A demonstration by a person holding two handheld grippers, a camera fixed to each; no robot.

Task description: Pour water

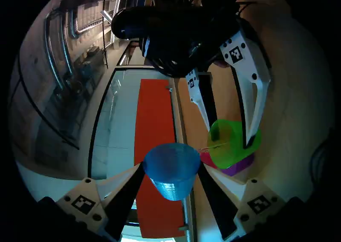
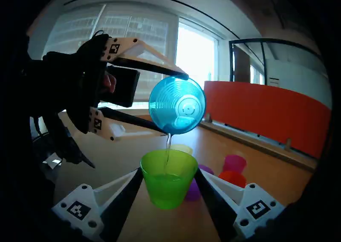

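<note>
Left gripper [image 1: 170,170]: pinching the blue cup [image 2: 177,105], tipped over.
Right gripper [image 2: 168,174]: squeezing the green cup [image 2: 168,184], upright, well short of the table's [image 2: 277,169] far edge.
Relation: I see blue's lip straight above green's mouth, water stream [image 2: 168,150] falling in.
Next: probably more tilt.

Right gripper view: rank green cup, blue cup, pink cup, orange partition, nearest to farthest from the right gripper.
1. Green cup, between the right gripper fingers.
2. Blue cup, just above it, pouring.
3. Pink cup, behind, to the right.
4. Orange partition, far right.
</note>
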